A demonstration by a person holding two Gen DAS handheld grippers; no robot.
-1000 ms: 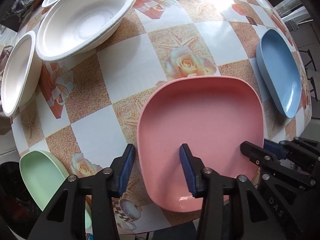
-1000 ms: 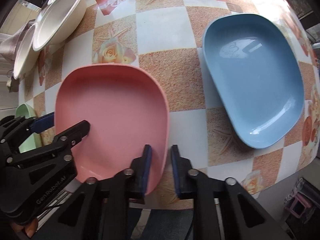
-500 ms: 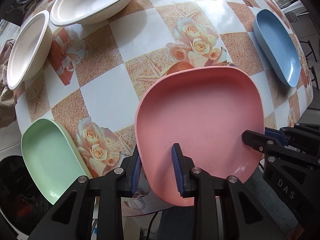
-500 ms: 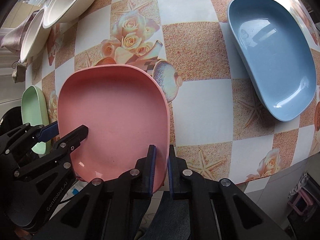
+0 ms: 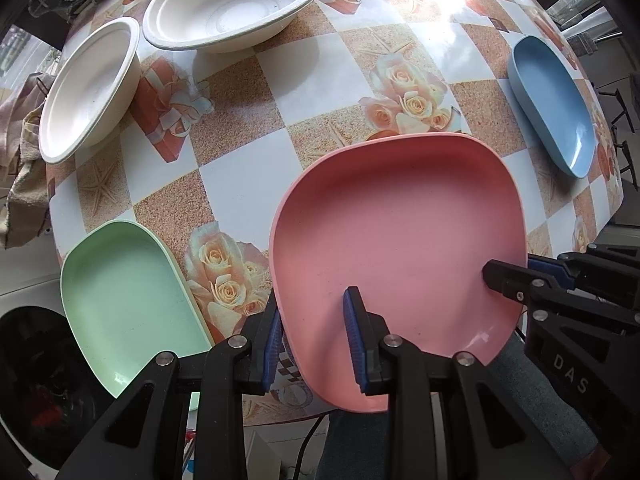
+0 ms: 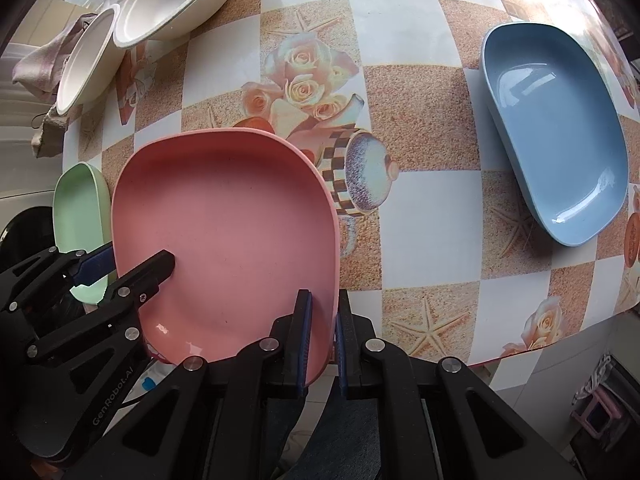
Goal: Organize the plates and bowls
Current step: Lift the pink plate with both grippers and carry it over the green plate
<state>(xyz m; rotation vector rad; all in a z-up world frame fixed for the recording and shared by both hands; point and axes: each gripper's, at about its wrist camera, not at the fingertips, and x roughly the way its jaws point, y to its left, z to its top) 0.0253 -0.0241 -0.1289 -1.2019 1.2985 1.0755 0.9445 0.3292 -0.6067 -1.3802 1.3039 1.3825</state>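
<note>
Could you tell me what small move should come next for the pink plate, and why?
Probably carry the pink plate sideways over the green plate and lower it in: both grippers, left and right, grip its rim, and the same-shaped green one lies empty beside it.

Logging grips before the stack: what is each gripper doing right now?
Left gripper: shut on the pink plate's rim.
Right gripper: shut on the same plate's opposite rim.

three plates [image 5: 400, 248], three white bowls [image 5: 236, 4]
</note>
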